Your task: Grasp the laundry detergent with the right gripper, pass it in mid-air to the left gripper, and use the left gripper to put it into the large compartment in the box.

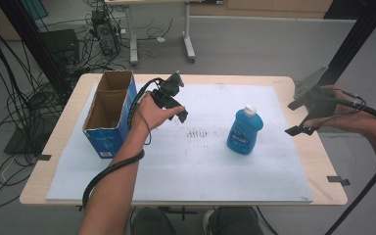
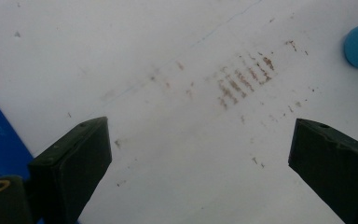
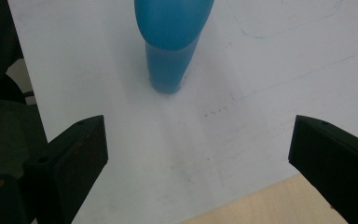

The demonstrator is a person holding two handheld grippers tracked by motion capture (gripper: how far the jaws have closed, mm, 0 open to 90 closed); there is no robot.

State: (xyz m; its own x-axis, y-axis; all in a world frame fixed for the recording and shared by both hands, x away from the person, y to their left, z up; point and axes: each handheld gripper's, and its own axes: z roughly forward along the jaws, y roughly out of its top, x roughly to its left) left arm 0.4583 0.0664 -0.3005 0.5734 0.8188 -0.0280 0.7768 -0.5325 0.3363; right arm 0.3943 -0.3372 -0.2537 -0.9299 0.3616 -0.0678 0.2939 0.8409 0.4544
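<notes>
Both claws, left [image 1: 182, 113] and right [image 1: 301, 128], gape wide and empty. Risk: the upright blue plastic bottle with white cap [image 1: 245, 131] could topple on the counter [image 1: 186, 171] if struck off-centre.

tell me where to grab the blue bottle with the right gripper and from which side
Grip the blue plastic bottle with the white cap across its narrower upper body below the cap, probably coming in level from its right, where the open right gripper hovers. It stands upright and apart from the tall blue cardboard box, so that side is unobstructed.
</notes>
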